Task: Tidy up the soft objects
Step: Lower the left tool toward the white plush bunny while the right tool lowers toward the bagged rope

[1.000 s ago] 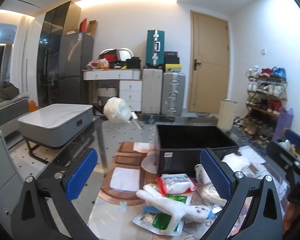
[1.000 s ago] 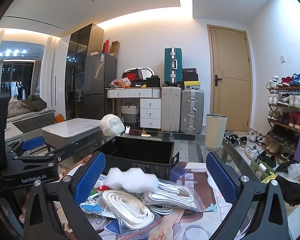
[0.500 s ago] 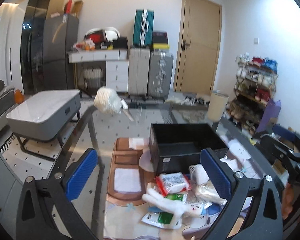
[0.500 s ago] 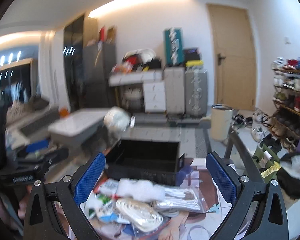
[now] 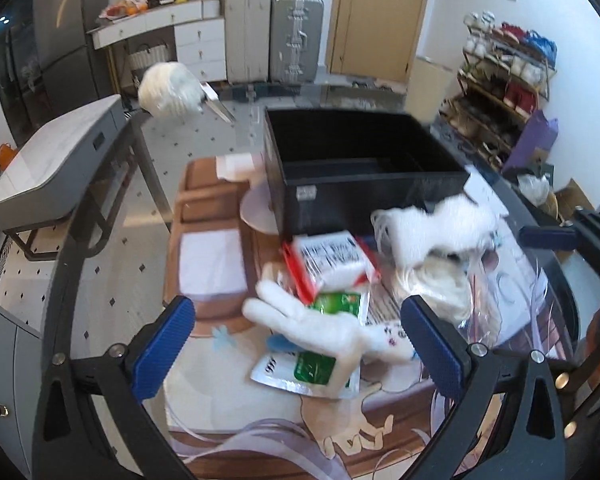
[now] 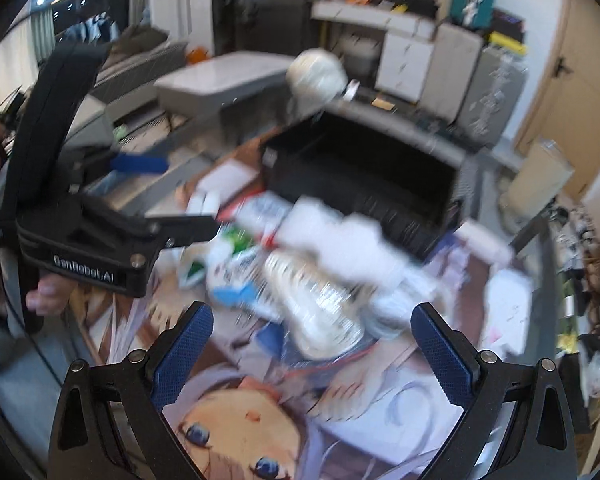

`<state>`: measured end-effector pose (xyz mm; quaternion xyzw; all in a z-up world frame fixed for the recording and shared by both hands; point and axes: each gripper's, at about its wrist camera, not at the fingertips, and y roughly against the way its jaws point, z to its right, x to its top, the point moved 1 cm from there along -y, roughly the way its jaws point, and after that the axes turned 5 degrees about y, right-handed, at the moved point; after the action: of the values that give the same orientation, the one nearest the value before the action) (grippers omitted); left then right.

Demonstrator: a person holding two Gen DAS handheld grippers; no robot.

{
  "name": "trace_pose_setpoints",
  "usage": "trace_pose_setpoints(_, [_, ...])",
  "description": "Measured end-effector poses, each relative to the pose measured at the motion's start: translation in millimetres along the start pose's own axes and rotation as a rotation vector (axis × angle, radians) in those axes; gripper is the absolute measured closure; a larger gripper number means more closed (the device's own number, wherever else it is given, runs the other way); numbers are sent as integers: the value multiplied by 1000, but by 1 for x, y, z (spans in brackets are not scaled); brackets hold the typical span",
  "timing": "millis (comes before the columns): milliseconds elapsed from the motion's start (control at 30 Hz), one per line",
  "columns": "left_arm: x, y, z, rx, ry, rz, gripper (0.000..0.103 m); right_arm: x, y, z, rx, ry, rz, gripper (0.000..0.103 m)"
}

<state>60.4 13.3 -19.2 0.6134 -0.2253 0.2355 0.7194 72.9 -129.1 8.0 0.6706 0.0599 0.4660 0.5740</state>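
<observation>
1. The left gripper (image 5: 298, 344) is held with its jaws wide apart and nothing between them, above the near part of the pile on the table (image 5: 112, 256).
2. The right gripper (image 6: 306, 350) is likewise spread wide and empty; its view is blurred.
3. Under both, a printed mat (image 5: 260, 436) is seen covering the table.
4. A white plush (image 5: 320, 332) is seen lying nearest the left gripper, over a green-and-white packet (image 5: 312, 372).
5. Just behind it, a red-edged pack (image 5: 332, 262) is propped on the pile.
6. To the right, a foam piece (image 5: 440, 228) is resting on bagged white cord (image 5: 436, 284).
7. A black box (image 5: 364, 184) stands open just behind the pile, its inside dark.
8. At the far table edge, a white bundle (image 5: 168, 90) is seen, well apart from the rest.
9. In the right view, the left gripper's body is held by a hand (image 6: 48, 286).
</observation>
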Motion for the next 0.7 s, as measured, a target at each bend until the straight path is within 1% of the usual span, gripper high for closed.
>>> trace_pose_setpoints(67, [-2, -4, 3, 7, -17, -26, 0, -5, -14, 3, 38, -1, -38, 2])
trace_pose_setpoints(133, [-4, -10, 7, 15, -33, -47, 0, -9, -29, 5, 43, 9, -69, 2])
trace_pose_setpoints(267, [-4, -18, 8, 8, -41, -67, 0, -7, -54, 19, 54, -25, -99, 4])
trace_pose_setpoints(333, [-3, -22, 9, 13, -54, -71, 0, -1, -66, 24, 48, -14, -98, 4])
trace_pose_setpoints(400, [-3, -24, 12, 19, -75, -73, 1, 1, -74, 25, 35, -6, -107, 13])
trace_pose_setpoints(433, [-4, -24, 12, 20, -88, -74, 2, 0, -77, 27, 36, -11, -114, 32])
trace_pose_setpoints(467, [-4, -24, 13, 17, -102, -76, 4, 0, -78, 25, 57, -23, -124, 45])
trace_pose_setpoints(500, [-4, -23, 13, 13, -109, -76, 9, -1, -76, 24, 74, -35, -123, 45])
trace_pose_setpoints(533, [-4, -23, 14, 6, -116, -75, 11, -2, -75, 26, 77, -39, -123, 49])
trace_pose_setpoints(567, [-5, -21, 14, -2, -124, -75, 16, -4, -75, 25, 80, -37, -132, 55])
trace_pose_setpoints(600, [-5, -20, 15, -3, -132, -75, 21, -8, -74, 24, 87, -37, -140, 56])
trace_pose_setpoints(633, [-6, -18, 16, 4, -145, -70, 29, -13, -72, 22, 96, -42, -149, 57])
trace_pose_setpoints(700, [-8, -14, 19, 22, -184, -59, 38, -22, -68, 19, 111, -51, -162, 59])
